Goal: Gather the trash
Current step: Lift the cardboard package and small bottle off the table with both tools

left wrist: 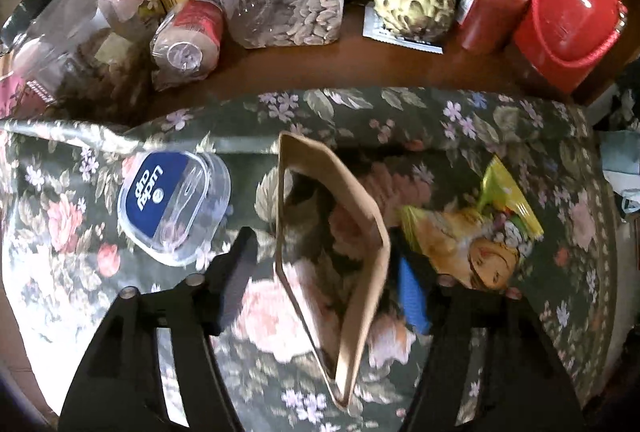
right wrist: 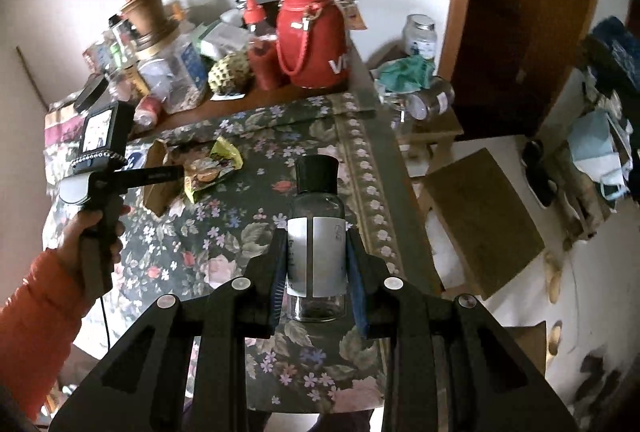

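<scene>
A clear glass bottle with a black cap (right wrist: 316,232) is gripped by the right claw (right wrist: 318,268) above the floral tabletop (right wrist: 248,224). A flattened tan cardboard sleeve (left wrist: 340,252) (standing on edge) is straddled, untouched, by the open left claw (left wrist: 324,264).

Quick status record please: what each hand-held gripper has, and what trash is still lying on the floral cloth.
left hand-held gripper: open, jaws either side of the flattened cardboard sleeve, not pressing it
right hand-held gripper: shut on small black-capped bottle, lifted above the cloth
still on cloth: snack wrapper, clear plastic lid with blue label
surface: floral tablecloth
</scene>
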A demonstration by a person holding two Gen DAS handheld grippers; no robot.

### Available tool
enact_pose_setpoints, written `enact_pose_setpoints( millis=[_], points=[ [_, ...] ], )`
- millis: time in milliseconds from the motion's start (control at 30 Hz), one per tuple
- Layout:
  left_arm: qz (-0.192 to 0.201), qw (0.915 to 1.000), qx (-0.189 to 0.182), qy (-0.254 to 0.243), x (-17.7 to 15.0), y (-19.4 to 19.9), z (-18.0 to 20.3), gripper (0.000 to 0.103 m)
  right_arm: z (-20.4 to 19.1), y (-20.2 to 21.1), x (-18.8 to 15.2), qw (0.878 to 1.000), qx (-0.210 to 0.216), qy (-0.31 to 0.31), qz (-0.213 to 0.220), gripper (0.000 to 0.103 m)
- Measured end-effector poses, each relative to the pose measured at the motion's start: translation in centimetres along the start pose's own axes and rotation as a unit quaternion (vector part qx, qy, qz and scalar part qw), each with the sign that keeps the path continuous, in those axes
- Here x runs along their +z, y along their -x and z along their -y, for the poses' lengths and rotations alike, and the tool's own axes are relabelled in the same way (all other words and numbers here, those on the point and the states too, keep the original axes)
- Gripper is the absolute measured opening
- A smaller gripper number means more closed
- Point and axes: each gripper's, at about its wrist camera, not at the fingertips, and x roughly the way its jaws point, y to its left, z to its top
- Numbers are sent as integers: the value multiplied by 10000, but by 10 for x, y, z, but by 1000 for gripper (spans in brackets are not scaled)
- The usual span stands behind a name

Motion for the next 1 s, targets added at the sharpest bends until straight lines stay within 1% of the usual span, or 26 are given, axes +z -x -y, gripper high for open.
enact_pose_setpoints(
  millis=[33, 67, 100, 167, 233, 333, 467, 567, 600, 633, 667, 733, 767, 800, 867, 1000],
  points=[
    [-16, 10000, -26, -3, 1, -2, 0, 40, 1, 1, 0, 10000, -4, -36, 9, 25],
    [31, 10000, -59, -23, 2, 0, 0, 33, 2, 1, 0, 10000, -13, -67, 28, 25],
    [37, 10000, -70, -50, 3, 0, -1, 23, 2, 2, 0, 10000, -29, -75, 46, 25],
    [122, 9998, -73, -129, 1, 8, 1, 20, 2, 4, 1, 9999, -27, -71, 85, 25],
    [229, 9995, -123, -168, -4, 22, 0, 20, 3, 6, 2, 9999, 32, -60, 124, 25],
    [460, 9985, -253, -127, -16, 55, -2, 19, 5, 11, 4, 9996, 172, -5, 203, 25],
    [899, 9951, -402, 62, -40, 115, -3, 19, 7, 27, 6, 9984, 397, 176, 372, 25],
    [1240, 9914, -403, 138, -59, 158, 6, 19, 9, 44, 8, 9961, 591, 377, 529, 25],
    [1391, 9893, -402, 174, -65, 175, 9, 19, 9, 49, 8, 9953, 646, 441, 578, 25],
    [1527, 9873, -380, 207, -71, 189, 16, 19, 9, 63, 8, 9928, 764, 606, 696, 25],
    [1720, 9842, -344, 256, -82, 209, 19, 19, 9, 63, 8, 9928, 764, 606, 696, 25],
    [1972, 9793, -324, 338, -96, 235, 22, 19, 10, 81, 7, 9890, 894, 811, 851, 25],
    [2140, 9755, -318, 402, -108, 253, 25, 19, 10, 85, 7, 9876, 936, 874, 903, 25],
    [2241, 9731, -301, 438, -113, 265, 28, 19, 11, 94, 7, 9855, 1000, 960, 979, 25],
    [2495, 9668, -244, 501, -134, 295, 32, 19, 12, 107, 7, 9820, 1112, 1069, 1093, 25],
    [2788, 9585, -248, 544, -164, 334, 36, 19, 8, 134, 2, 9746, 1292, 1219, 1364, 25]
  ],
)
